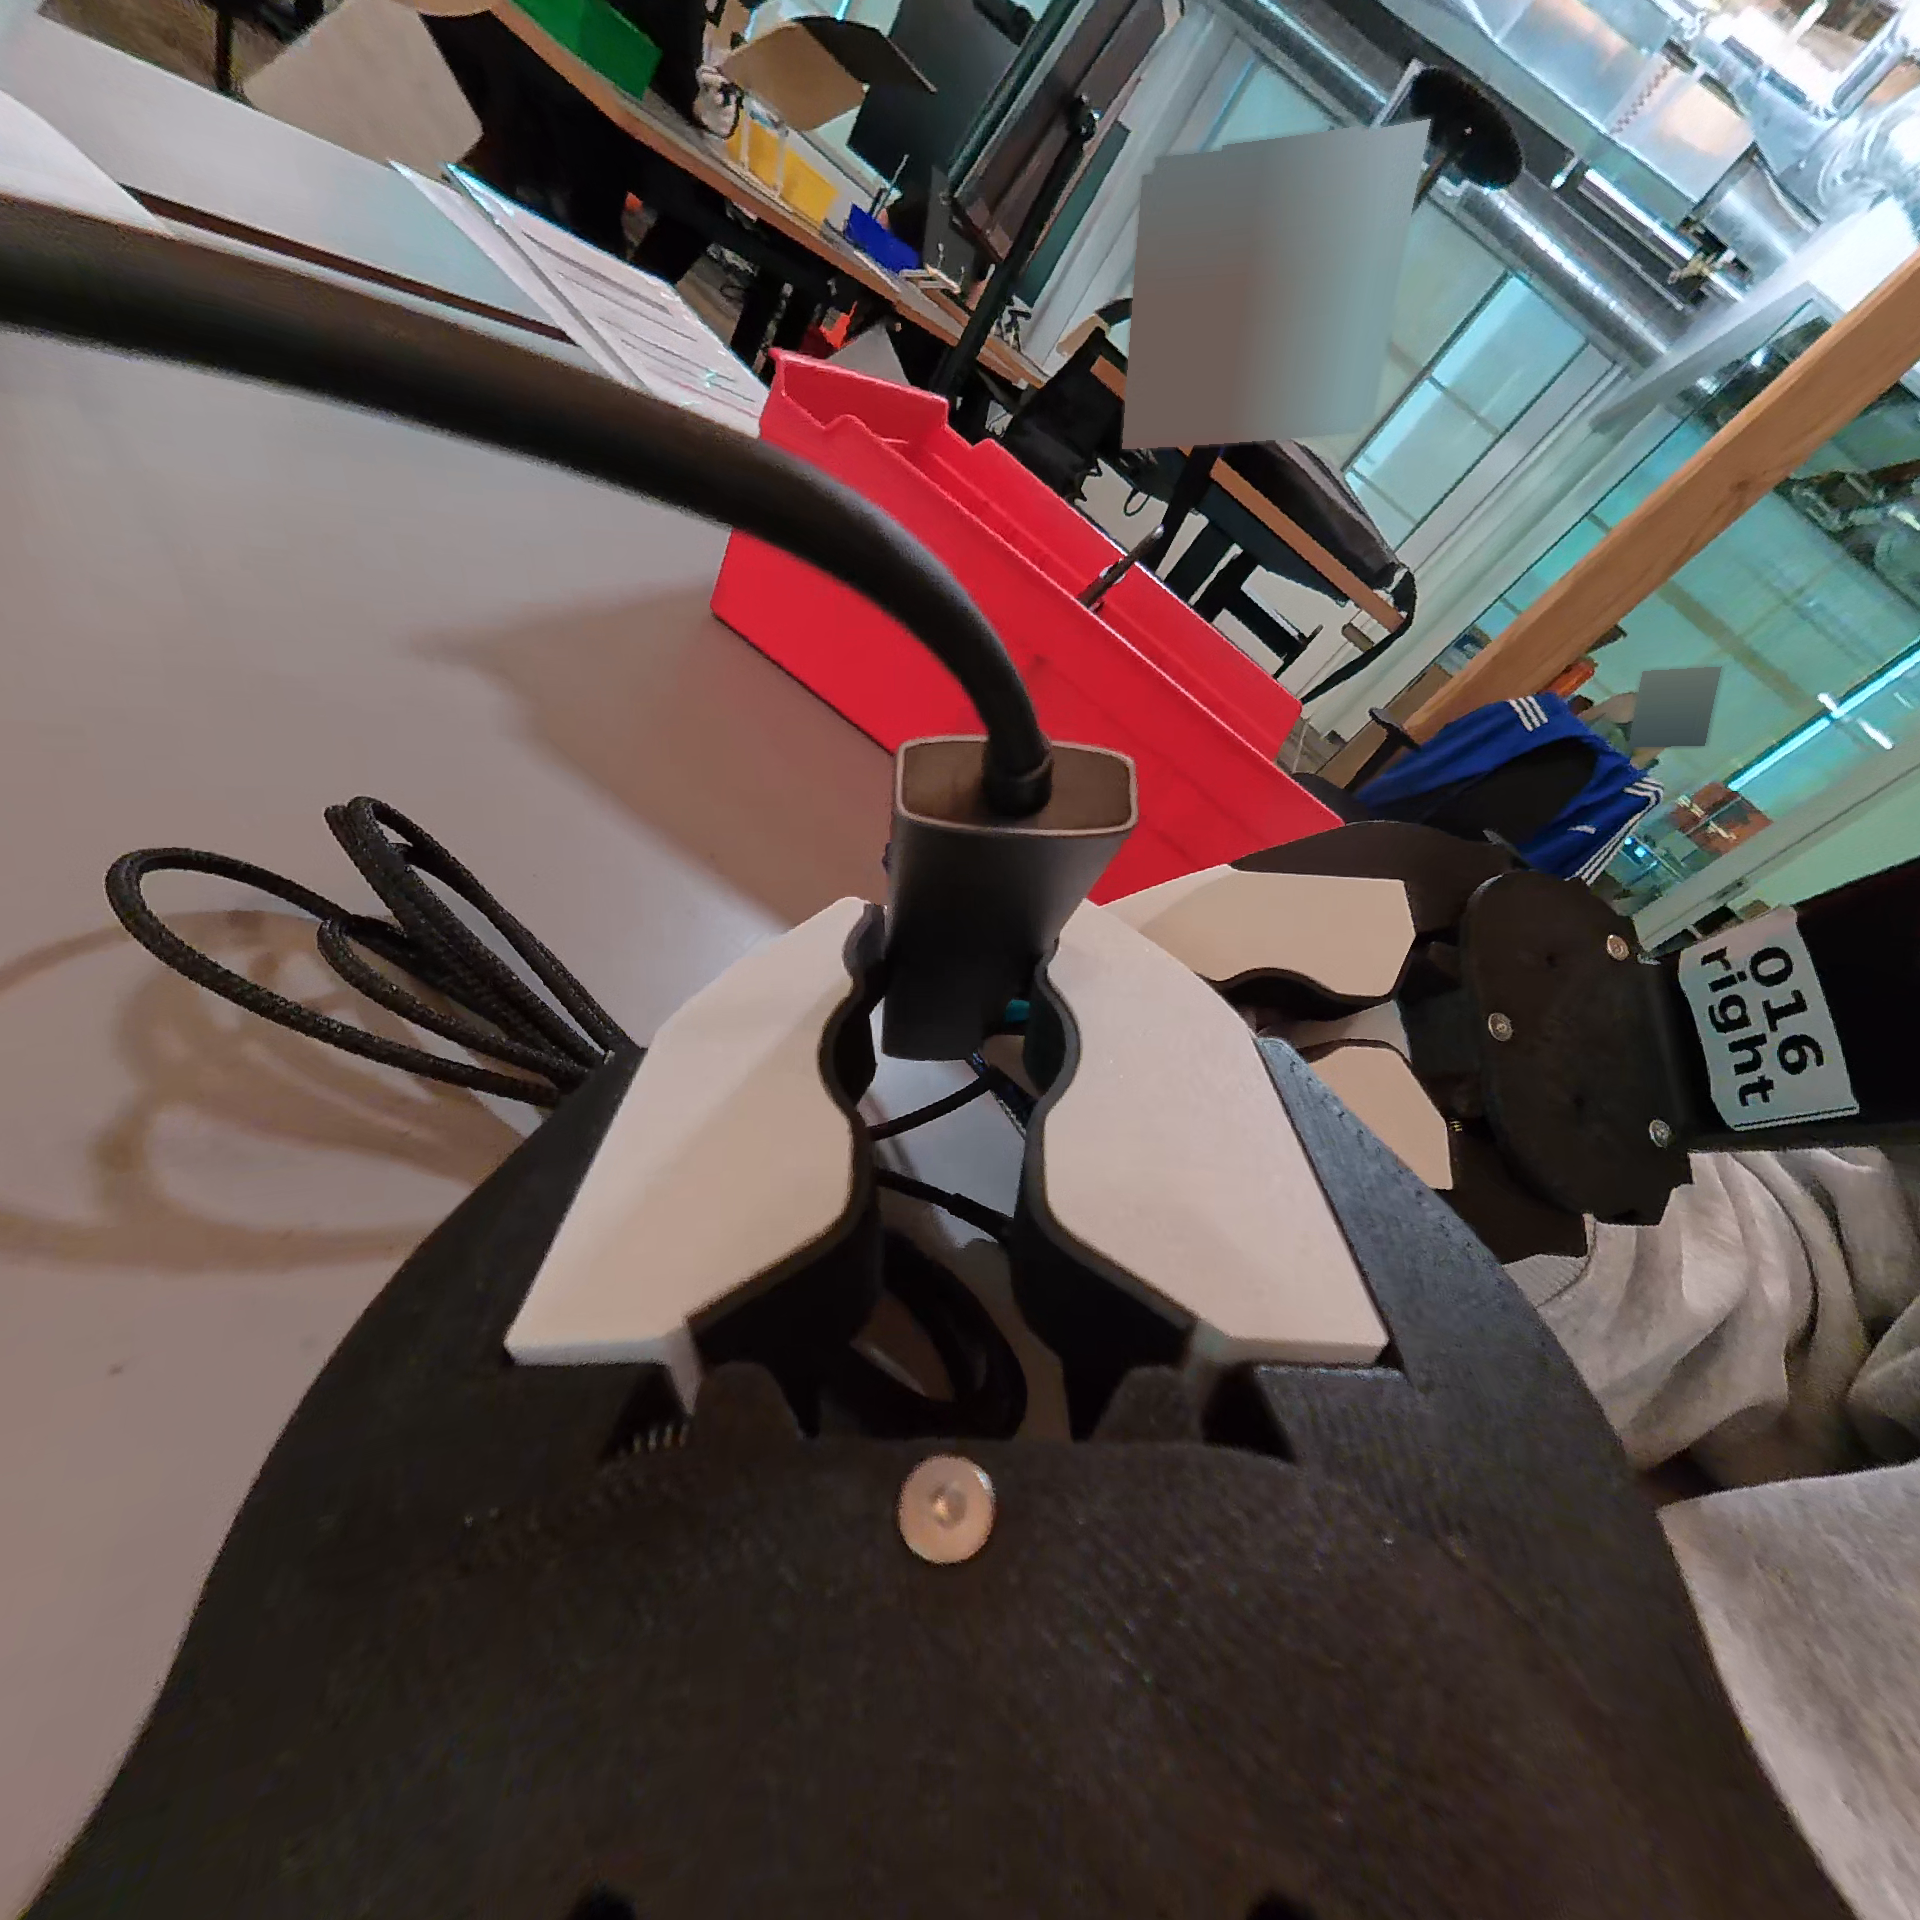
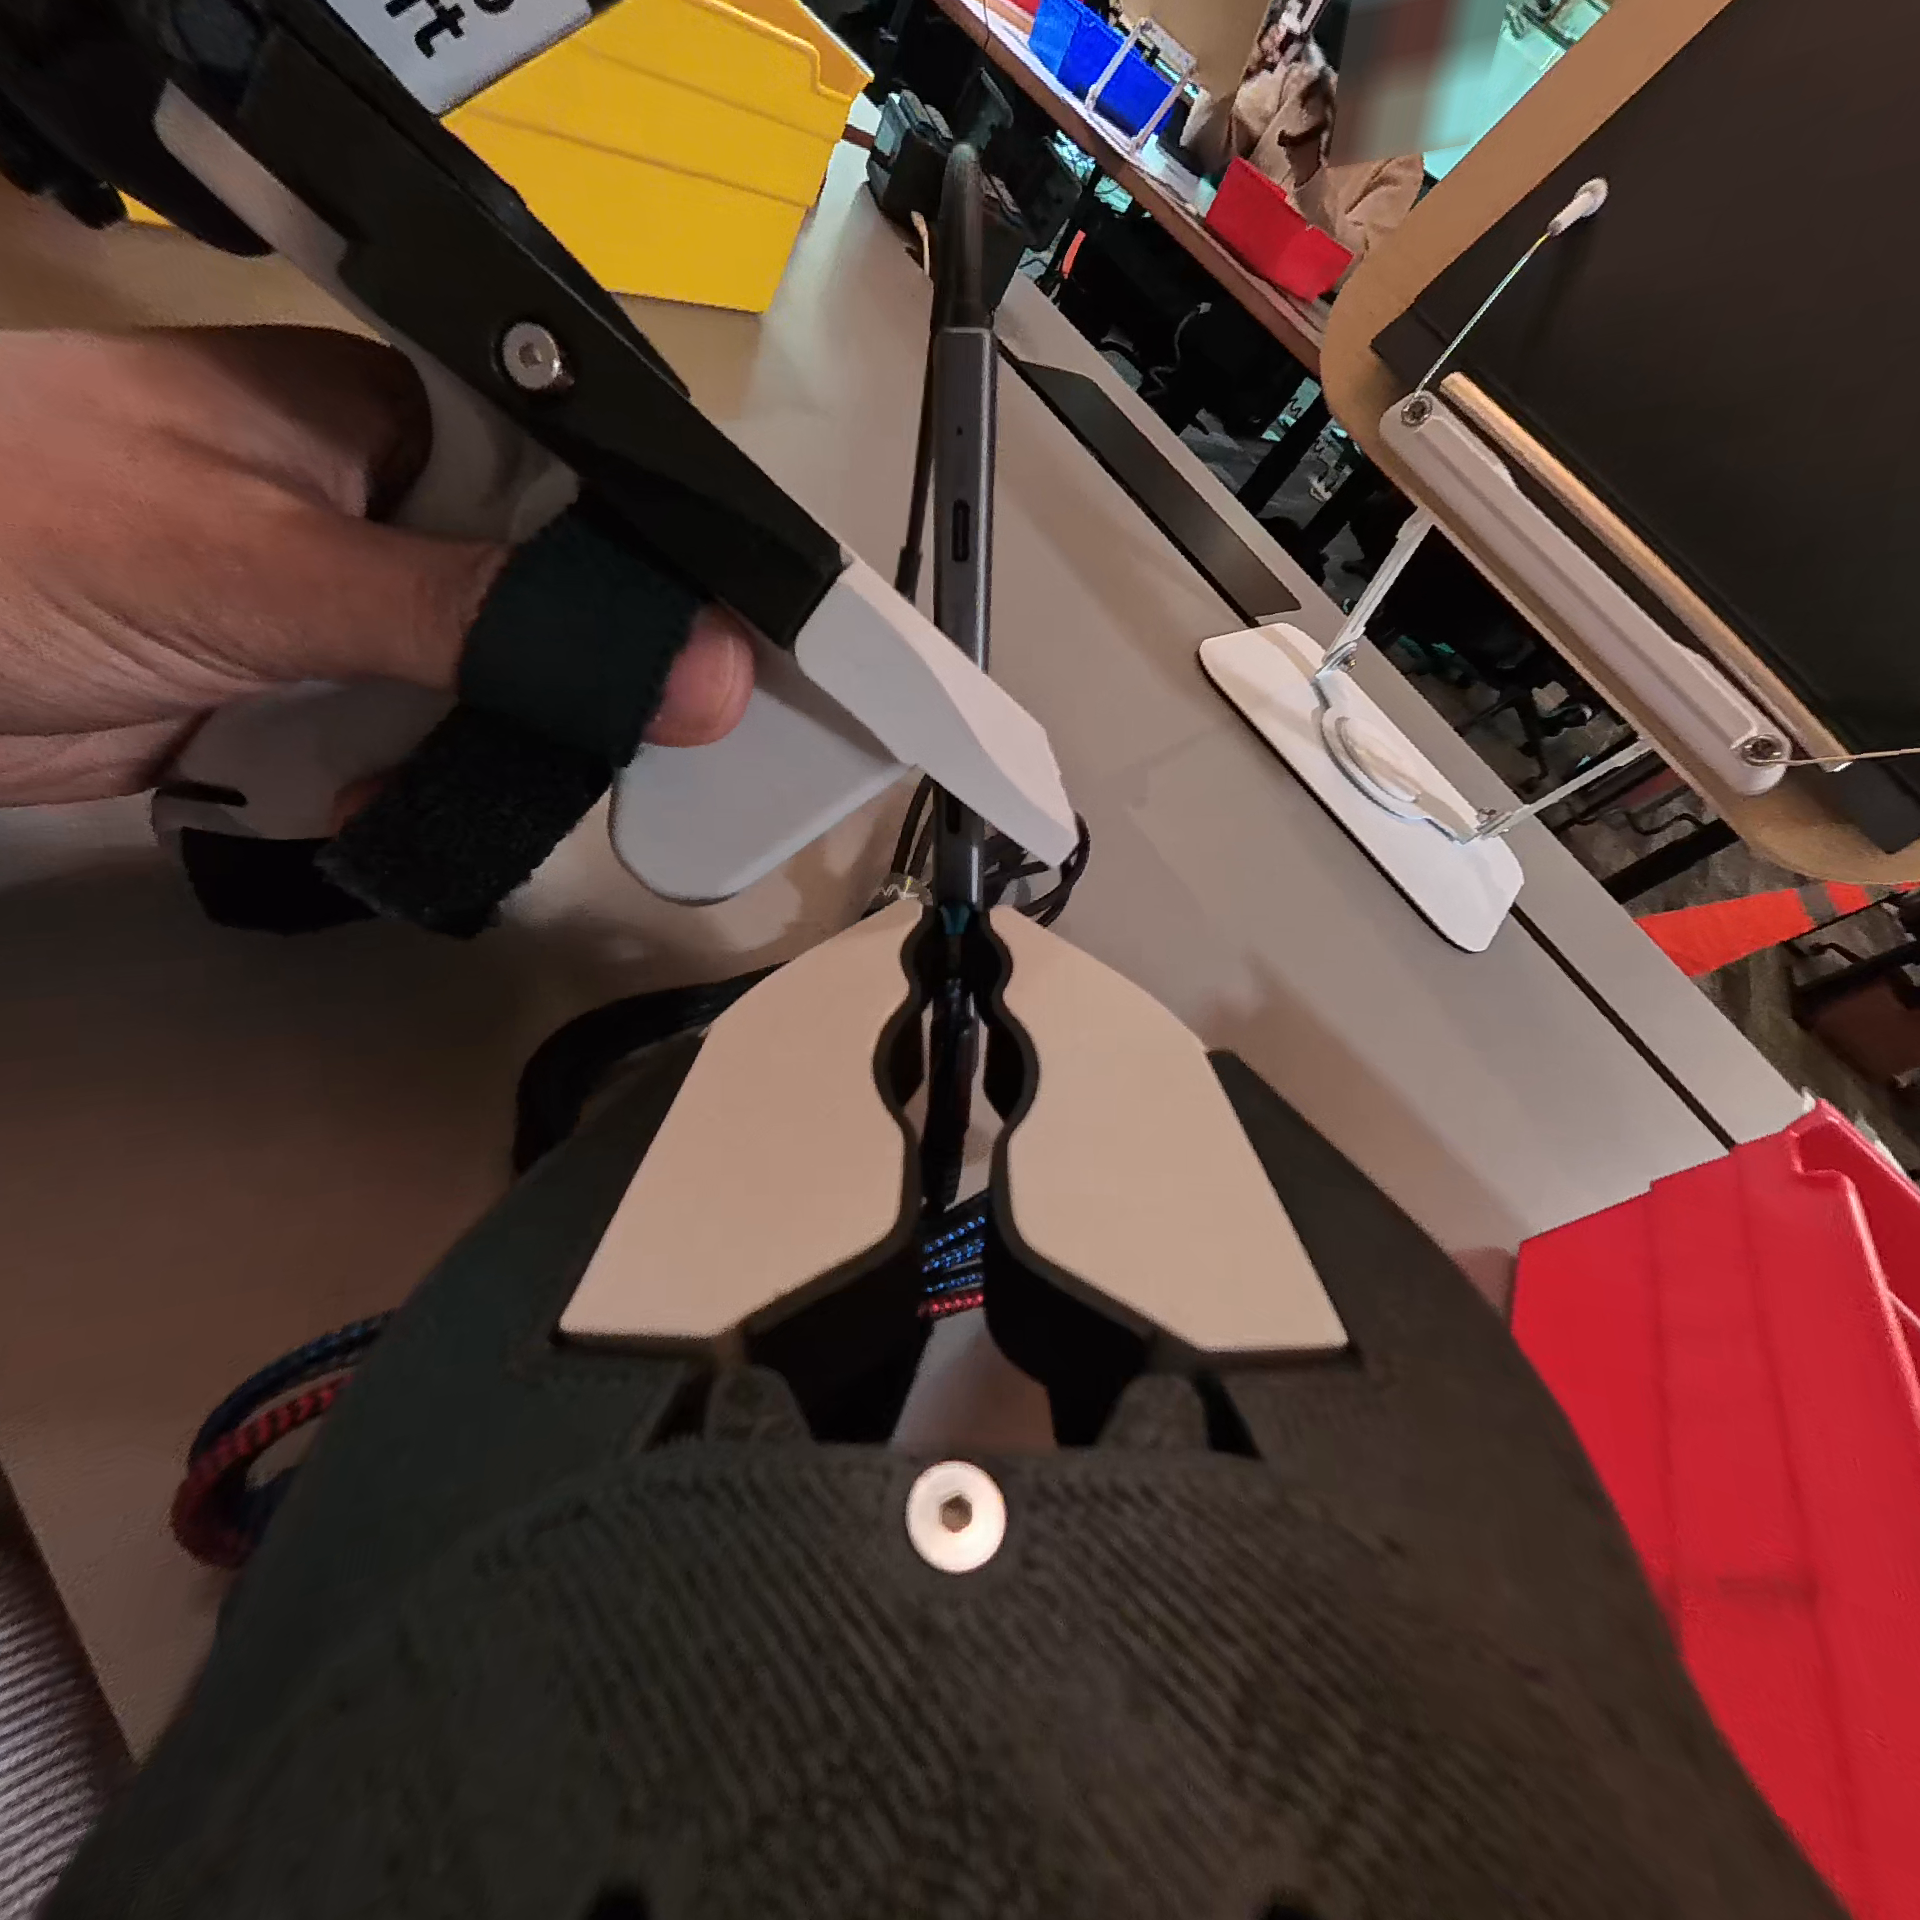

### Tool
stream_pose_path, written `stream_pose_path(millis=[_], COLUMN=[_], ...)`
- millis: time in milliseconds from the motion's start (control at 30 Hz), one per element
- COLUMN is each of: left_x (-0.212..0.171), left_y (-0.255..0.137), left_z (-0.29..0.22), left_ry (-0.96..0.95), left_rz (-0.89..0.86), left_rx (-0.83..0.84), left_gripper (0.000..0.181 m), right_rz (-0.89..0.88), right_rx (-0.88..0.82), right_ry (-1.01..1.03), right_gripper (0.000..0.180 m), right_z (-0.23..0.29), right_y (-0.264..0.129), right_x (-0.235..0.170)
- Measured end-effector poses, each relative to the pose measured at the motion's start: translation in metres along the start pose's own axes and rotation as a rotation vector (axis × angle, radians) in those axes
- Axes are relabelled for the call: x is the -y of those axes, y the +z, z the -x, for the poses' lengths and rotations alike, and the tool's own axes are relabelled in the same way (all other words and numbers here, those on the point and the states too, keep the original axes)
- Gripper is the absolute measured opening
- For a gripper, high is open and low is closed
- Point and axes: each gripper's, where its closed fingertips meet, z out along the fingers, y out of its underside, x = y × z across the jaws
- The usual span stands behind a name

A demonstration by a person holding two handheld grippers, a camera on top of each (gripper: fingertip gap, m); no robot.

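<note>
the left gripper (image 1: 951, 997) has its white fingers (image 1: 727, 1153) clamped on a dark grey adapter (image 1: 982, 894), a flat metal slab from whose top a thick smooth black cable (image 1: 582, 416) arcs away left. the right gripper (image 2: 954, 1023) pinches a slim connector (image 2: 951, 1049) at the adapter's (image 2: 964, 582) near end, a red-and-blue braided cord (image 2: 951, 1262) trailing back between its fingers (image 2: 790, 1143). a hand (image 2: 208, 561) works the left gripper (image 2: 971, 821) just above. a coiled black braided cable (image 1: 395, 956) lies left on the pale table (image 1: 260, 623); a glossy red bin (image 1: 997, 582) stands behind, a yellow bin (image 2: 665, 156) farther off.
</note>
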Motion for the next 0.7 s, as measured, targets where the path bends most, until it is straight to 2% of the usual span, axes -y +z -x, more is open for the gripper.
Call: stream_pose_path(millis=[267,500,633,700], left_x=[-0.003,-0.002,-0.005,-0.005], left_y=[0.001,0.002,0.003,0.003], left_z=[0.002,0.007,0.011,0.013], left_ry=[-0.023,-0.007,-0.1,-0.05], left_rz=[0.021,0.008,0.021,0.034], left_rx=[-0.003,0.06,0.03,0.075], left_gripper=[0.027,0.026,0.025,0.025], right_rz=[0.002,0.021,0.057,0.068], right_rx=[0.038,0.05,0.053,0.059], right_ry=[0.06,0.049,-0.021,-0.024], right_gripper=[0.007,0.007,0.007,0.007], right_z=[0.001,0.002,0.005,0.005], right_y=[0.002,0.002,0.003,0.004], right_x=[-0.004,-0.003,-0.005,-0.005])
